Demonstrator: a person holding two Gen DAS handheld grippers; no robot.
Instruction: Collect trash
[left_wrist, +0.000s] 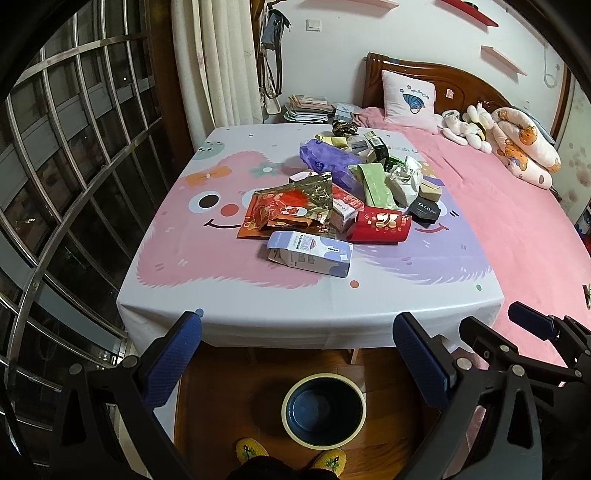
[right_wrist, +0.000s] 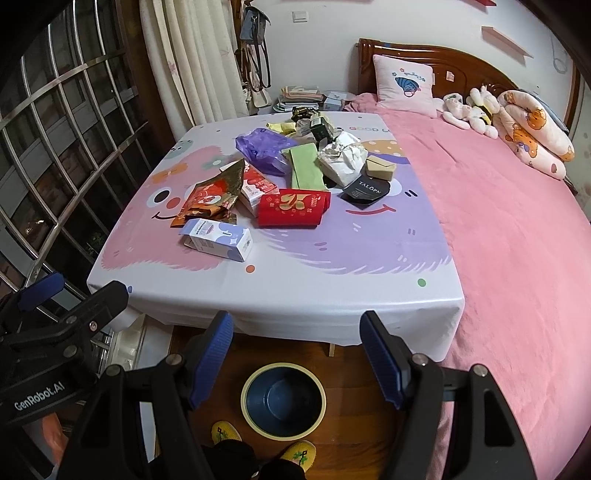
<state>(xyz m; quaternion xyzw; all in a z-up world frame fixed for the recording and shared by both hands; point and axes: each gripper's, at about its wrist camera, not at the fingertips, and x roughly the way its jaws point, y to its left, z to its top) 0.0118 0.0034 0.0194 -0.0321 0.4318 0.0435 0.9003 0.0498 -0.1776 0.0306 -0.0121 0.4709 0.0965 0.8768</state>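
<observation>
I've got both grippers hanging off the near edge of the worktop (left_wrist: 229, 306), left gripper (left_wrist: 295, 354) and right gripper (right_wrist: 297, 354) each with fingers spread wide, nothing between them. The trash (left_wrist: 343, 192) sits heaped in the middle of the worktop, running toward the far edge; a pale blue carton (right_wrist: 218, 238) lies nearest me. The bin (right_wrist: 283, 400) stands on the floor below the near edge, by my feet.
</observation>
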